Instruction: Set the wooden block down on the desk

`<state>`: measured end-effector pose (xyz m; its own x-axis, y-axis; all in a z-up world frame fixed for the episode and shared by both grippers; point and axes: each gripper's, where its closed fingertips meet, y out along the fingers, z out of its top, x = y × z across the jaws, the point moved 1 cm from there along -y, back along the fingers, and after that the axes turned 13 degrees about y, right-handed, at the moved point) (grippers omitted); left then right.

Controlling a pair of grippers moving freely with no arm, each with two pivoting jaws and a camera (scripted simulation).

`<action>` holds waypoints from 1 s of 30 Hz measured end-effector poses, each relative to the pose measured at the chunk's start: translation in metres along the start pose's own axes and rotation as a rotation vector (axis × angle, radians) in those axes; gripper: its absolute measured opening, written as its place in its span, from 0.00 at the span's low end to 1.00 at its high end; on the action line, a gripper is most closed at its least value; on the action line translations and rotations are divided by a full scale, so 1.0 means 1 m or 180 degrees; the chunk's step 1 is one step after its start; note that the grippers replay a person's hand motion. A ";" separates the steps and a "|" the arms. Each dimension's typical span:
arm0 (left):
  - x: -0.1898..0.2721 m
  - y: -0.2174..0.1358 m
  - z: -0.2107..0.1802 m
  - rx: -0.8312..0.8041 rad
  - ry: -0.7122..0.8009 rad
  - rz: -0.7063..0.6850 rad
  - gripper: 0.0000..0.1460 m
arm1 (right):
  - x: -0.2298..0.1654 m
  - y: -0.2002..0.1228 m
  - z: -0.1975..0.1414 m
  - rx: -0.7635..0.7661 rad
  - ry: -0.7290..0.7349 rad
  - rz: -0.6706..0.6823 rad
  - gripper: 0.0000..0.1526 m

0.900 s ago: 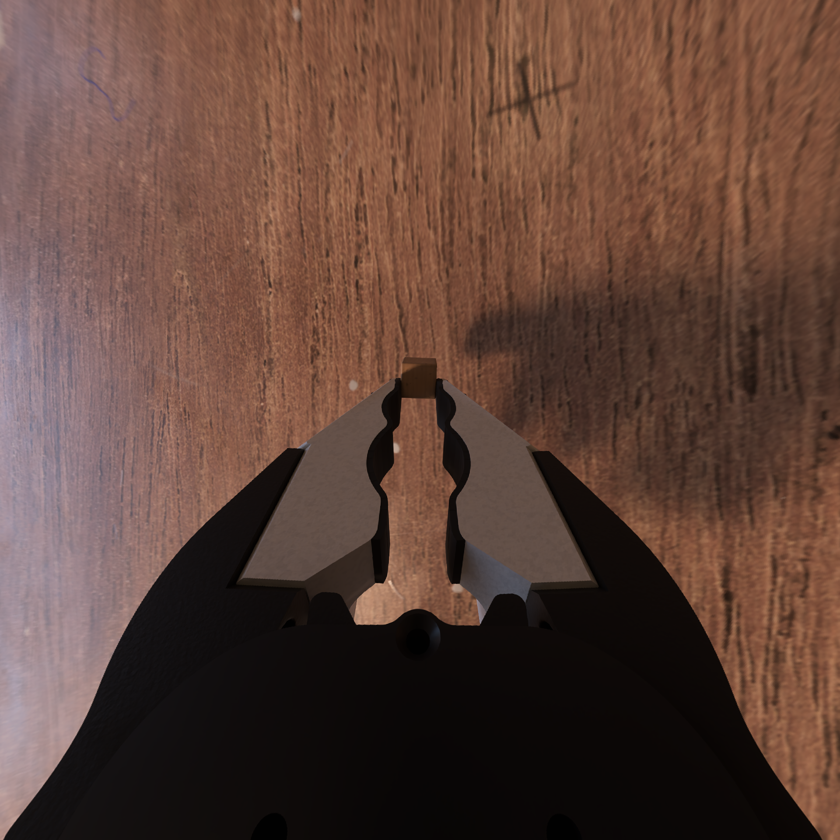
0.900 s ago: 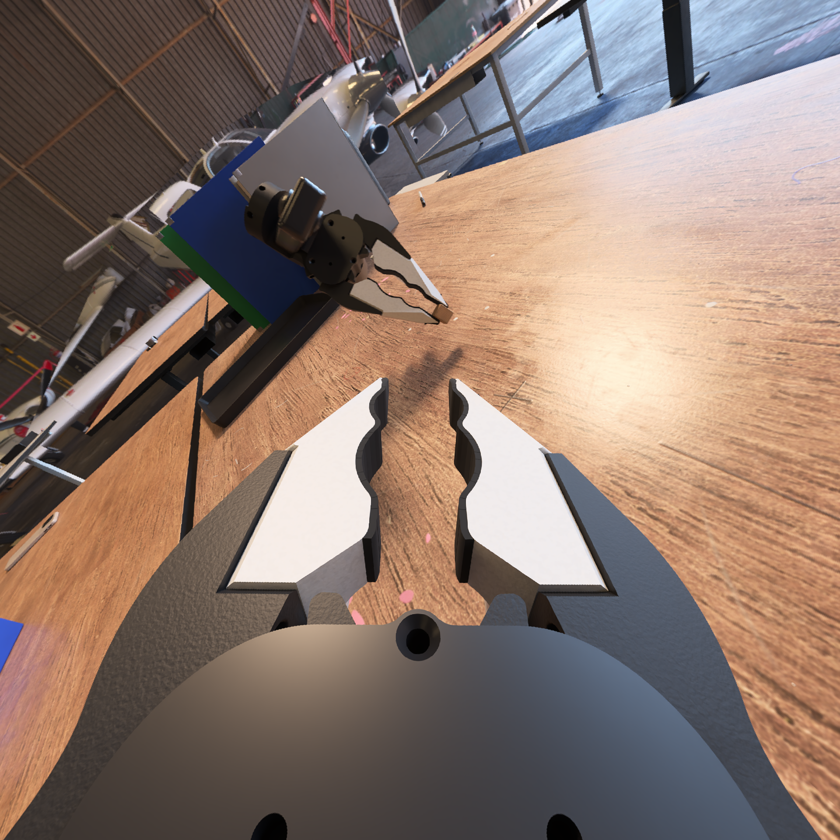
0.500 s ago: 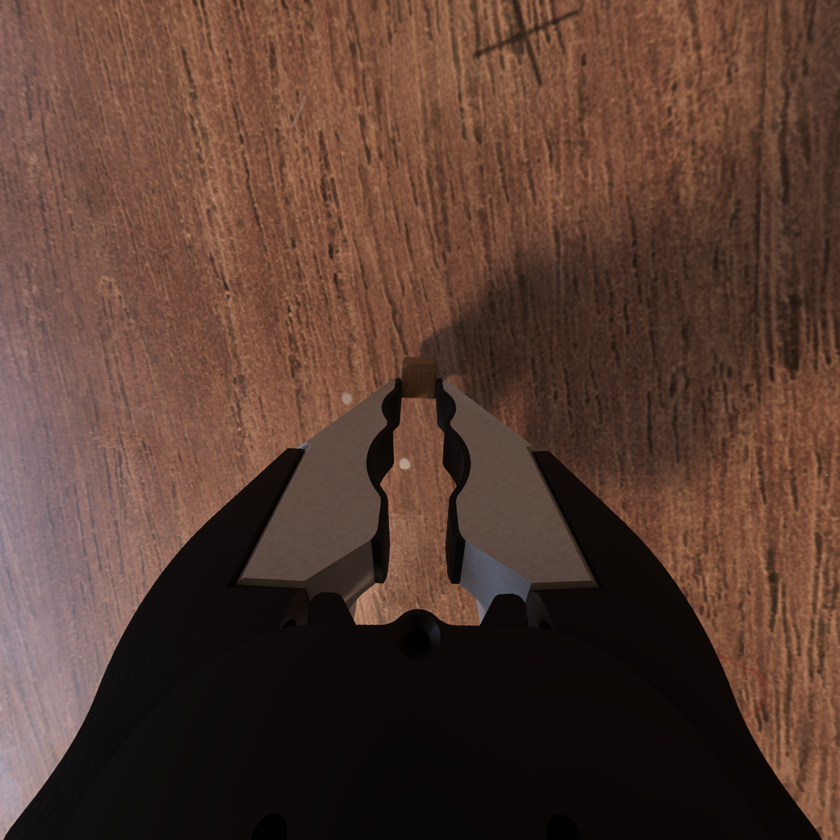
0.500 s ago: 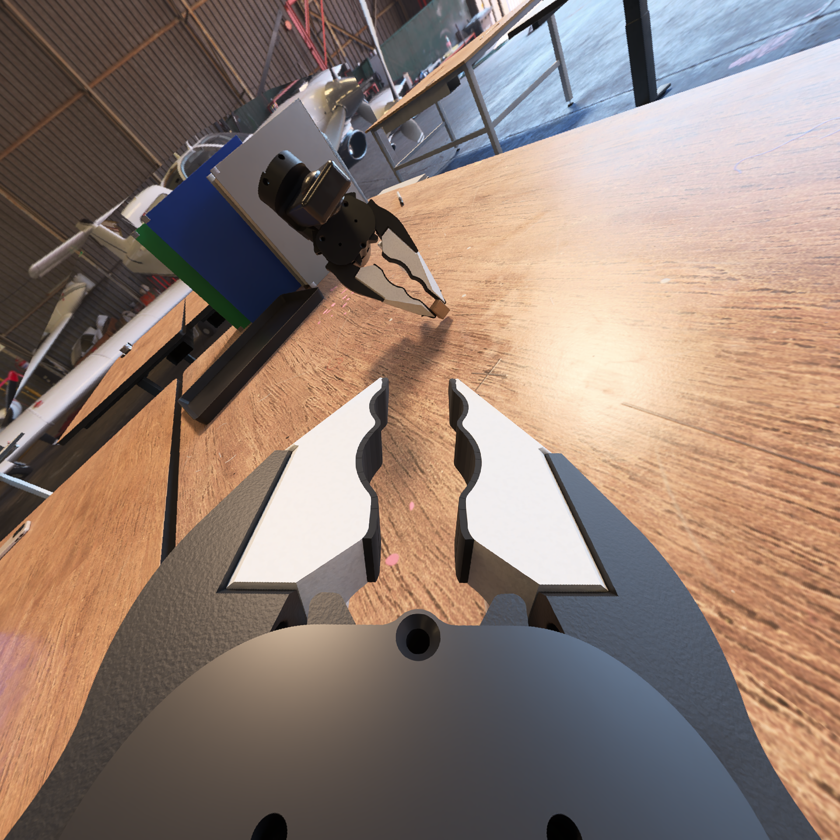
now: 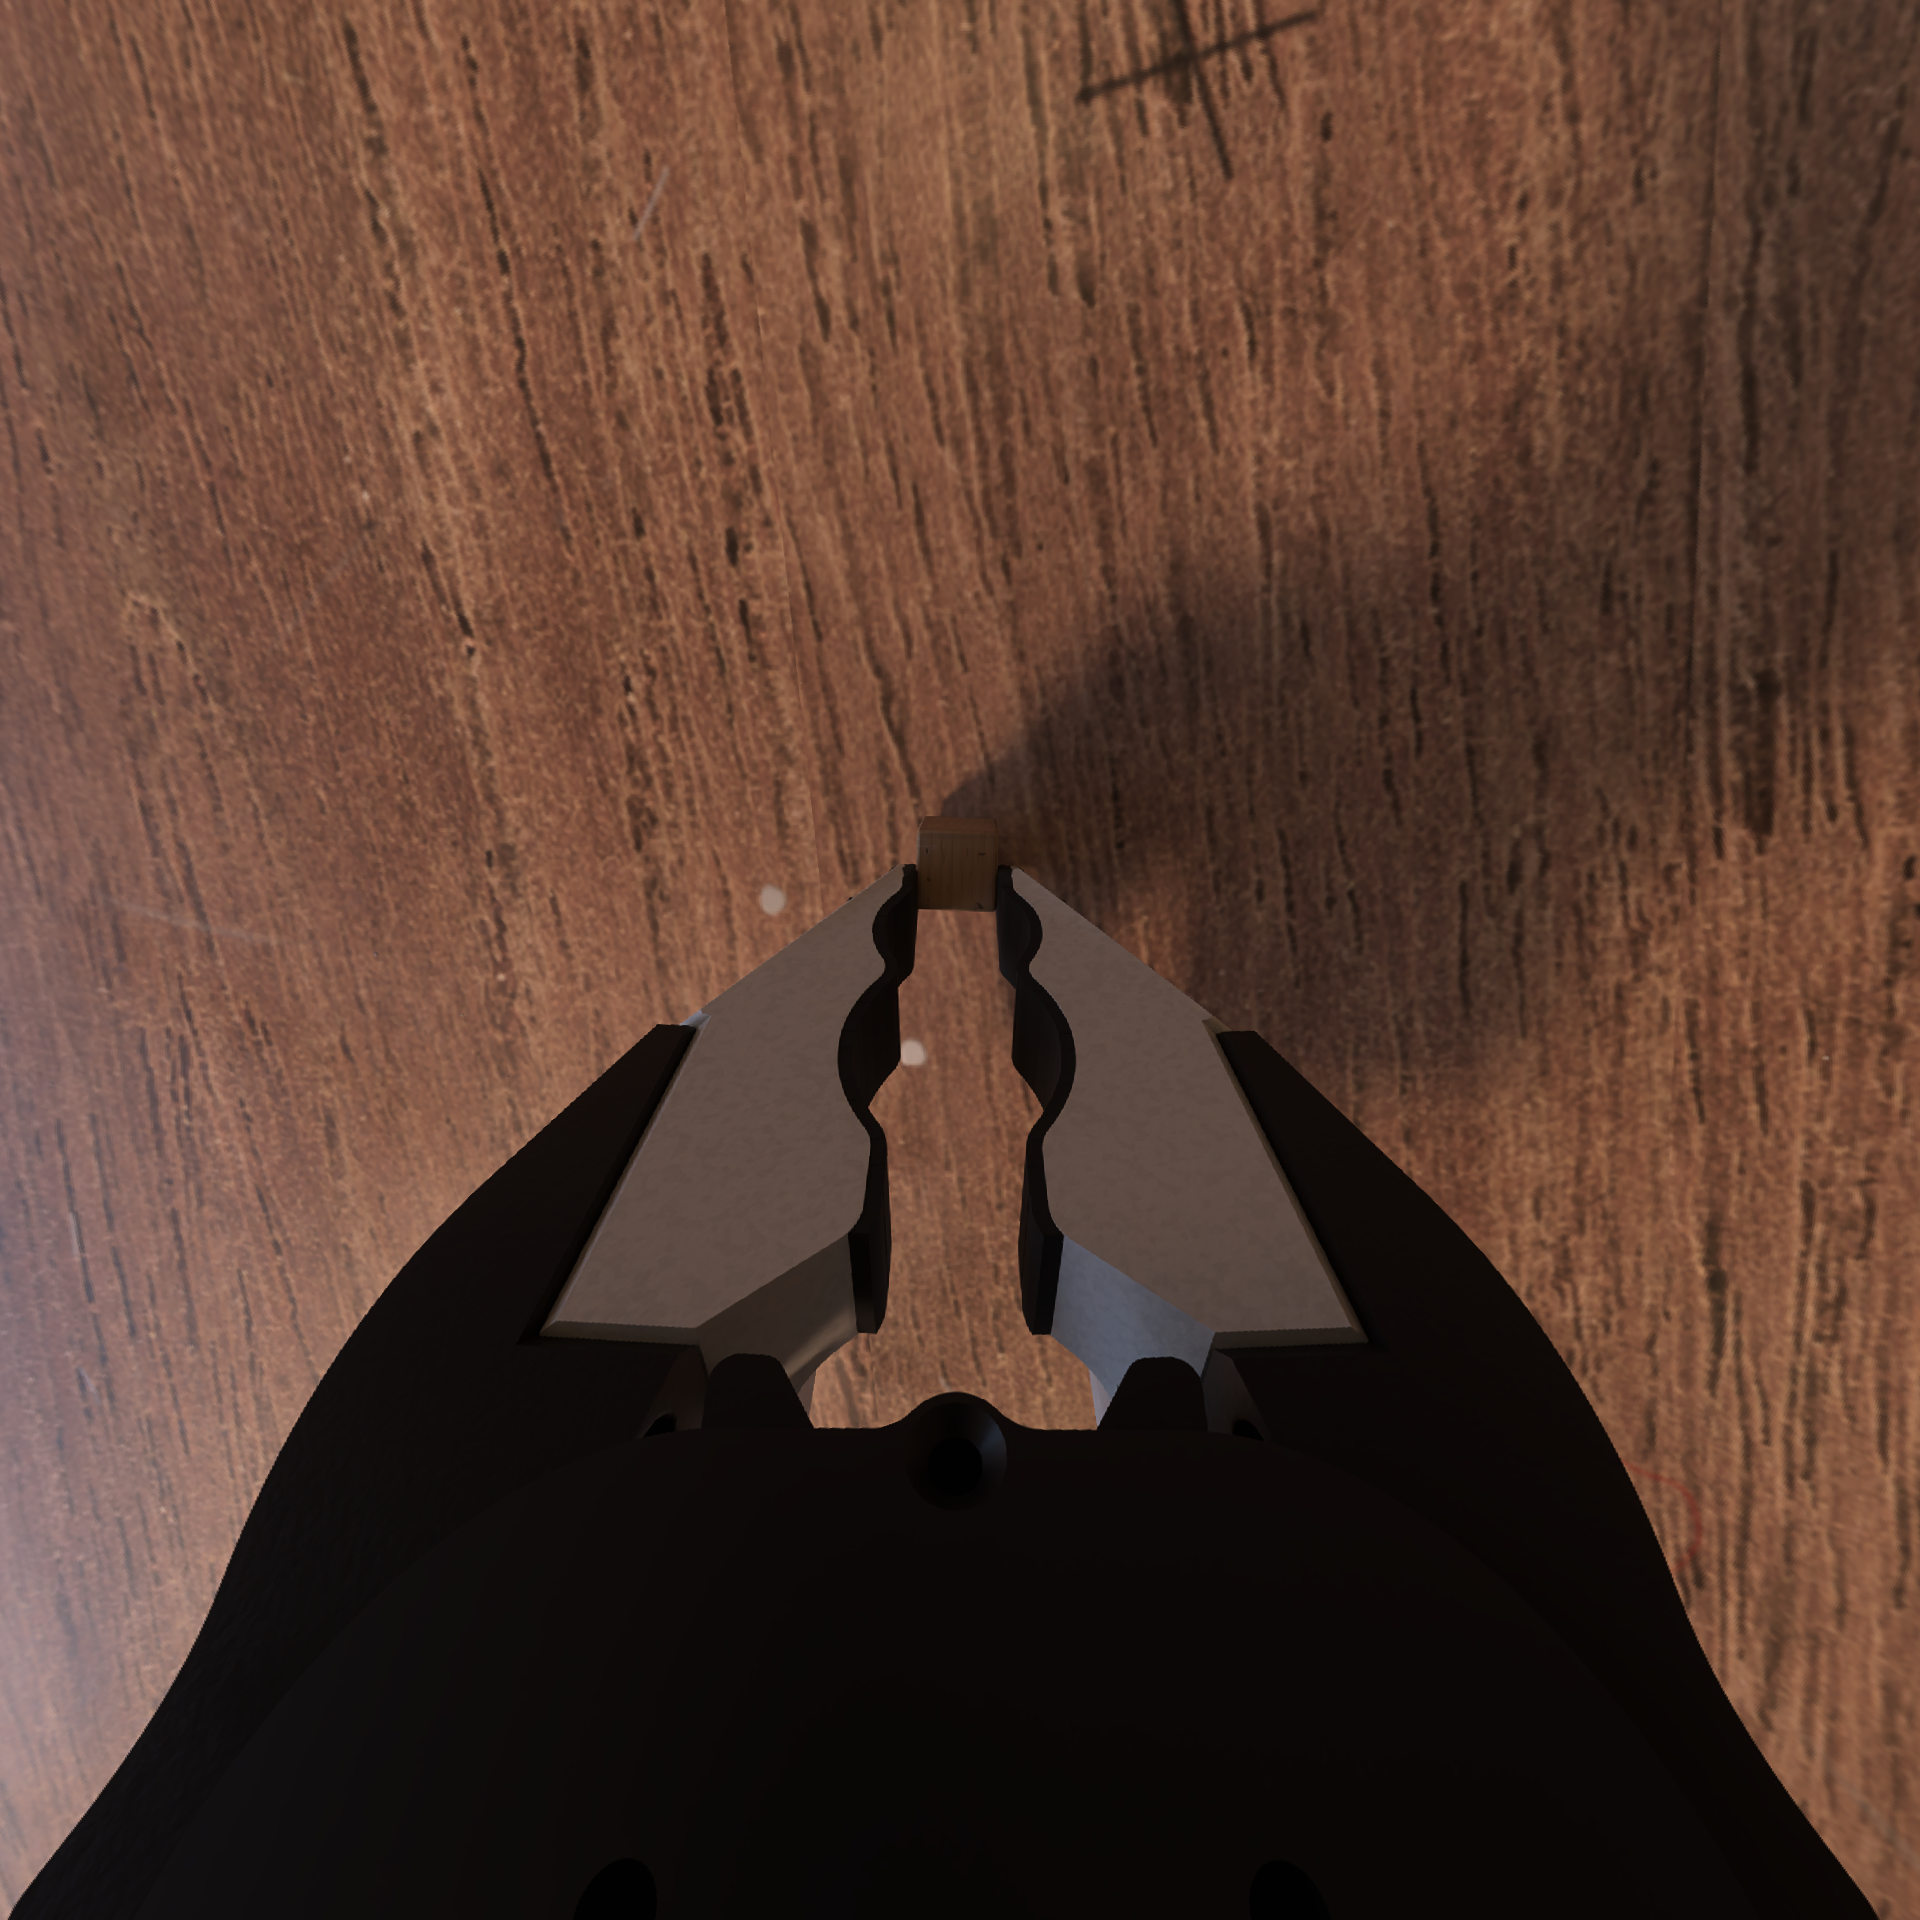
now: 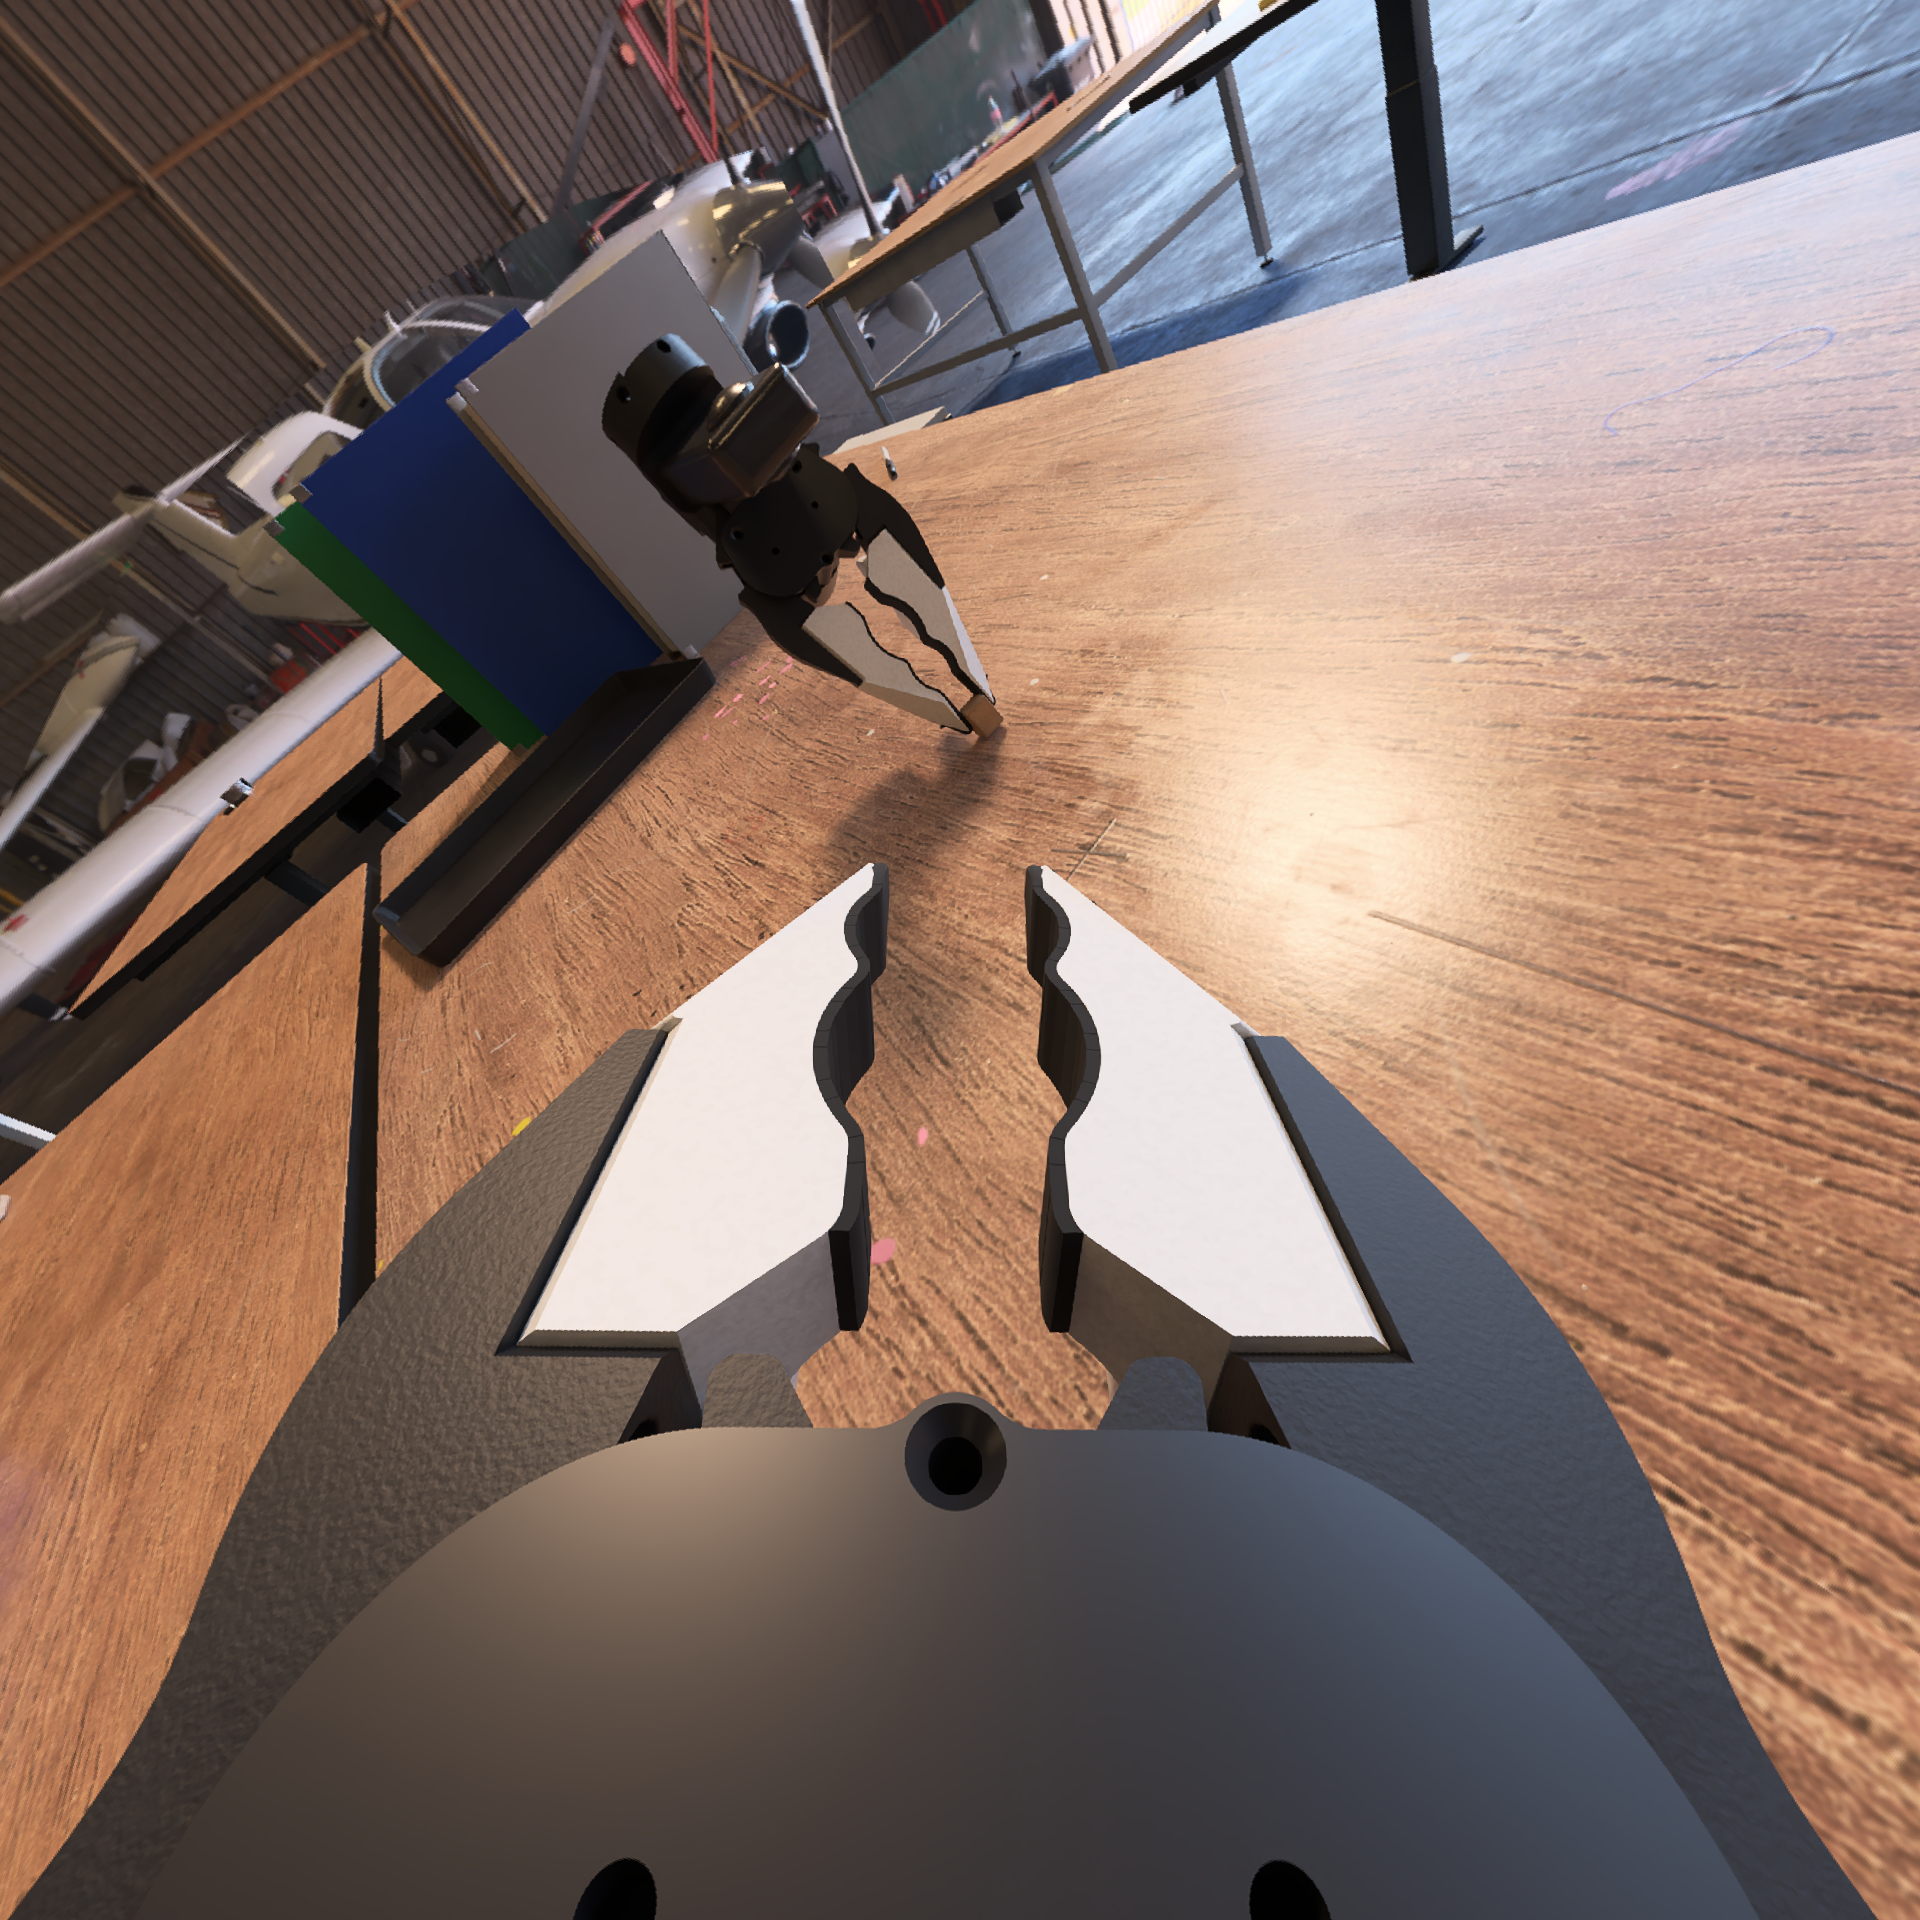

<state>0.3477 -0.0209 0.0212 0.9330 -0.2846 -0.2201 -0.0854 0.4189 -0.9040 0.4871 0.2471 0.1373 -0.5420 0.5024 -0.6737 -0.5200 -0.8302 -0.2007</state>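
Gripping: left gripper pinches the wooden block between its very fingertips, jaws narrow, pointing steeply down at the desk.
Block position: in the right wrist view the wooden block sits at the desk surface; whether it fully touches I cannot tell.
Right gripper: right gripper hangs low over the desk, jaws parted and holding nothing, aimed toward the left gripper.
Writing: no readable brand or label; only a dark crossed scratch mark and a faint blue scribble on the wood.
Left wrist view only: close wood grain, the gripper's shadow meeting the block, two small pale specks.
Right wrist view only: whole left gripper body, and everything beyond the desk.
Surroundings: blue, green and grey panels standing in a black base just behind the left gripper; pink flecks near them.
Farther off: another table, white aircraft, hangar wall.
Obstruction: nothing lies between the two grippers.
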 end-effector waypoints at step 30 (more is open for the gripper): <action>-0.015 -0.050 0.018 0.0348 -0.0425 0.0253 0.20 | -0.001 -0.022 0.002 0.0231 -0.0415 -0.0173 0.17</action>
<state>0.3443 -0.0221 0.0760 0.9636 -0.1328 -0.2321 -0.1291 0.5289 -0.8388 0.4978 0.2658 0.1443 -0.5903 0.5771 -0.5643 -0.5947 -0.7837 -0.1793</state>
